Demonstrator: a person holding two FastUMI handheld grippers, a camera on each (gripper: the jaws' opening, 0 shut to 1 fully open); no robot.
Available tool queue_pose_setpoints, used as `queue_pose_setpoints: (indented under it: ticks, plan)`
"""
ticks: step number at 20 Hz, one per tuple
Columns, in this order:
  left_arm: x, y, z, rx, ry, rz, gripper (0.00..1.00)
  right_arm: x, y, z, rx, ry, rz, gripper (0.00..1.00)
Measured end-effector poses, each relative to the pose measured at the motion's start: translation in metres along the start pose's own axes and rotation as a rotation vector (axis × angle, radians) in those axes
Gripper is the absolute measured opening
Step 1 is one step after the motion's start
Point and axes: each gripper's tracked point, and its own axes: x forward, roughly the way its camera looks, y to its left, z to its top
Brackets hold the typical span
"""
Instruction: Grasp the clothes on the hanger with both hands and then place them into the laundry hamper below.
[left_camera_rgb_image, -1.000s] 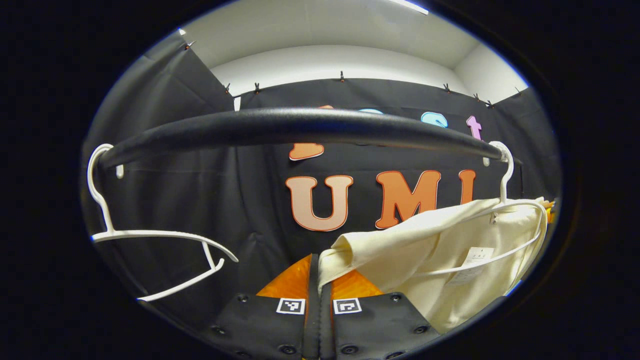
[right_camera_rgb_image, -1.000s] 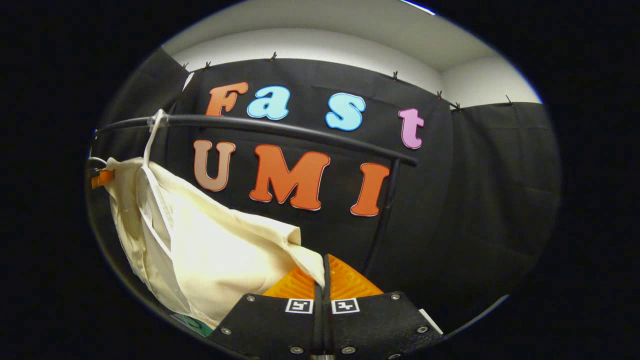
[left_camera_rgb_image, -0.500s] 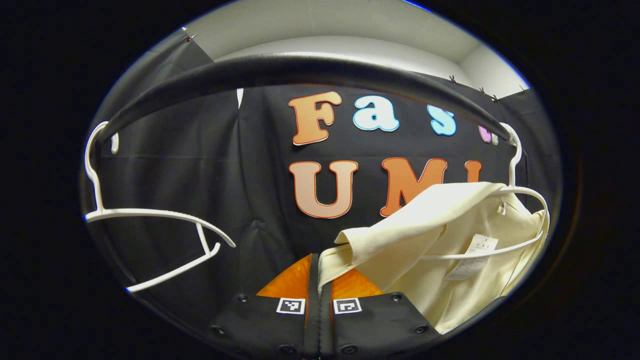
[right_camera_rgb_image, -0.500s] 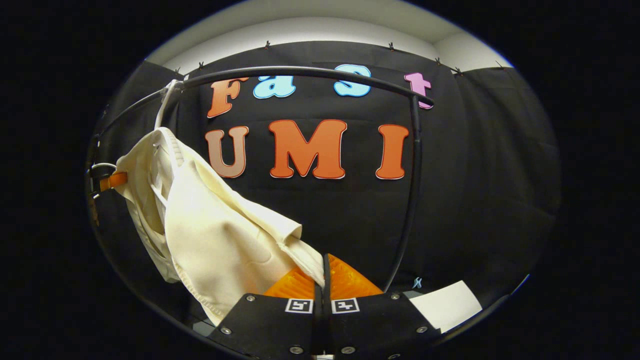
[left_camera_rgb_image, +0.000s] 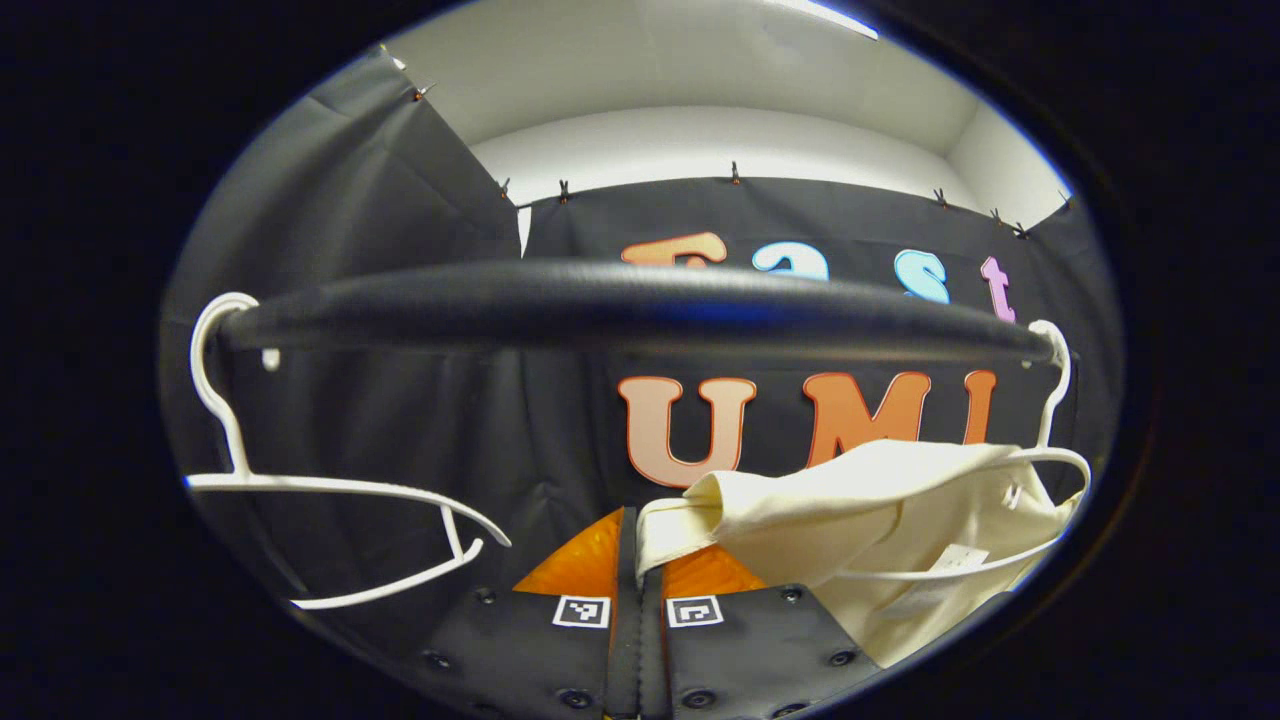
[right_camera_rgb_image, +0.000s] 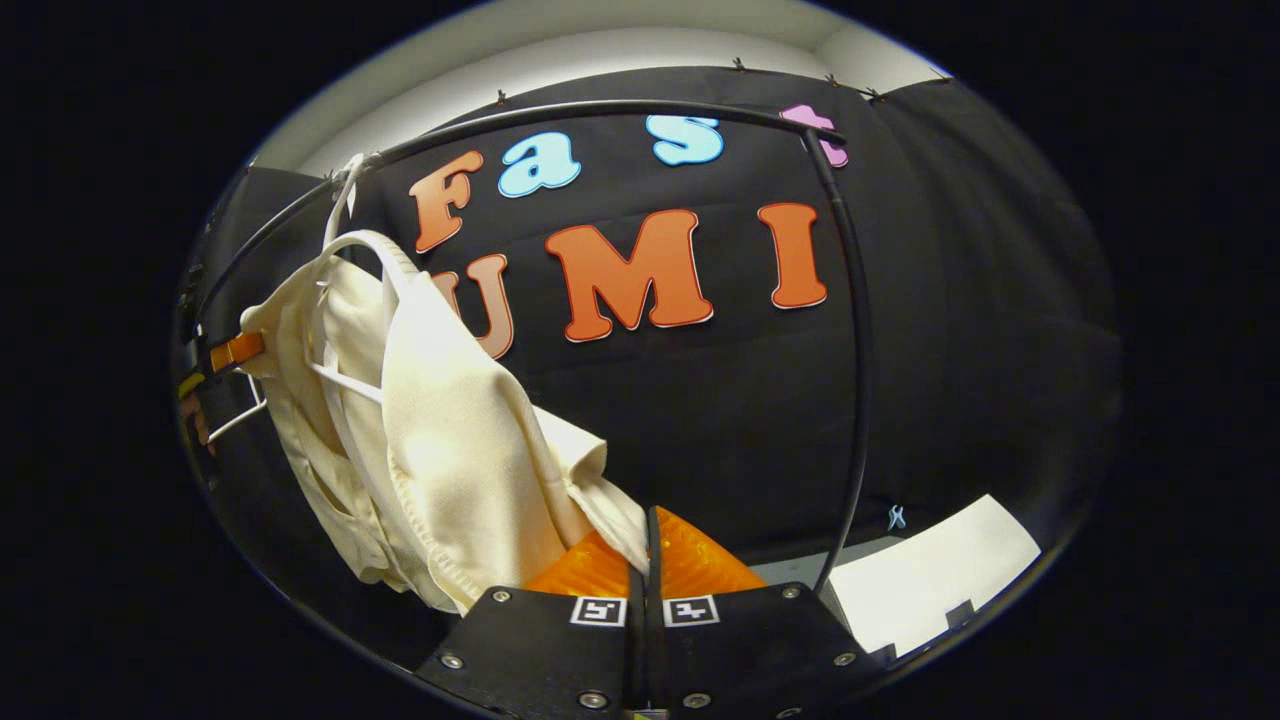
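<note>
In the left gripper view, the left gripper (left_camera_rgb_image: 637, 540) at 6 o'clock has its jaws closed on a folded edge of the cream garment (left_camera_rgb_image: 900, 520), which stretches toward 3 o'clock where it hangs on a white hanger (left_camera_rgb_image: 1050, 440); farther off, an empty white hanger (left_camera_rgb_image: 330, 490) hangs at 9 o'clock from the black rail (left_camera_rgb_image: 620, 305). In the right gripper view, the right gripper (right_camera_rgb_image: 645, 545) at 6 o'clock has its jaws clamped on another edge of the garment, which rises toward 10 o'clock, draped over its hanger below the rail.
</note>
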Motion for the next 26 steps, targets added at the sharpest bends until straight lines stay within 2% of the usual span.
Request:
queue_pose_setpoints:
  ticks: [3,5,6,9,12,15,18,20,23,25,26]
  plan:
    - [-0.013,-0.001,0.022,0.008,-0.049,-0.02,0.06,0.012,0.008,-0.014,0.089,0.018,0.018,0.0]
    - [-0.015,0.0,0.027,0.009,-0.053,-0.032,0.05,0.017,0.013,-0.023,0.119,0.022,0.027,0.0]
    - [-0.015,0.0,0.027,0.012,-0.052,-0.034,0.07,0.017,0.017,-0.027,0.12,0.024,0.031,0.0]
    - [-0.015,0.0,0.017,0.02,-0.033,-0.045,0.07,0.021,0.029,-0.049,0.1,0.052,0.041,0.0]
    - [-0.012,0.002,0.005,0.027,-0.011,-0.05,0.05,0.022,0.045,-0.065,0.157,0.079,0.069,0.0]
    - [-0.006,0.004,-0.015,-0.01,0.03,-0.055,0.06,0.02,0.058,-0.074,0.2,0.089,0.084,0.0]
    - [-0.006,0.003,-0.014,0.007,0.014,-0.047,0.07,0.02,0.073,-0.09,0.207,0.118,0.095,0.0]
    - [-0.006,0.005,0.004,0.006,-0.037,-0.032,0.07,0.017,0.075,-0.096,0.187,0.132,0.08,0.0]
    - [-0.007,0.002,0.033,0.003,-0.112,-0.026,0.06,0.012,0.058,-0.086,0.179,0.099,0.031,0.0]
    - [-0.011,-0.005,0.037,0.011,-0.129,-0.038,0.06,0.019,0.059,-0.098,0.233,0.114,0.026,0.0]
    - [-0.014,-0.005,0.039,0.021,-0.136,-0.03,0.07,0.031,0.058,-0.118,0.249,0.141,0.005,0.0]
